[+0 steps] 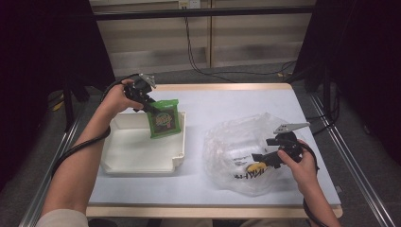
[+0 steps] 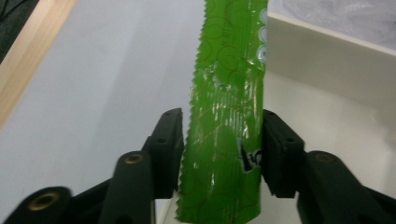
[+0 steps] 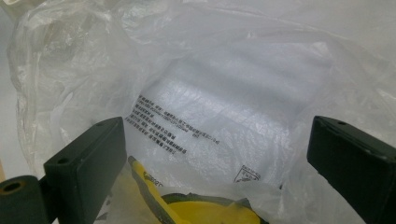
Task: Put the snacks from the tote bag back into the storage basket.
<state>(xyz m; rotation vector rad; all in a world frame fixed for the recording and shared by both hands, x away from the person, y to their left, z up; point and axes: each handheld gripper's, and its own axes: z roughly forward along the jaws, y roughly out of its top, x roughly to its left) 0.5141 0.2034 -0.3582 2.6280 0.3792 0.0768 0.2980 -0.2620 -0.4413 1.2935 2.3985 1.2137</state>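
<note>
the left gripper point(image 1: 150, 107) hangs over the far right corner of the white tray point(image 1: 124, 156), at the left side of the table point(image 1: 198, 101). a green snack packet point(image 1: 164, 118) stands upright between its jaws, with its lower edge down inside the tray close to the right wall and its top above the rim. in the left gripper view the packet point(image 2: 224, 140) runs straight up the middle, seen edge on, with a zigzag-cut edge on its left side. the black jaws sit on either side of it and are parted; a thin gap shows between the left pad and the packet, and the right pad lies right at the packet's other face, so the pads are not clamping it. the white tray wall point(image 2: 327, 65) rises just behind and to the right of the packet.

the right gripper point(image 1: 262, 158) rests low at the right side of the table, against the near side of a crumpled clear plastic bag point(image 1: 236, 137). in the right gripper view its jaws stand wide apart with nothing pinched between them; the bag point(image 3: 224, 93) lies ahead of them, its film printed with small black text. a yellow item point(image 3: 205, 212) lies inside the bag, near the bottom between the jaws, and it shows from above as a yellow patch point(image 1: 257, 167) next to the right gripper's tips.
</note>
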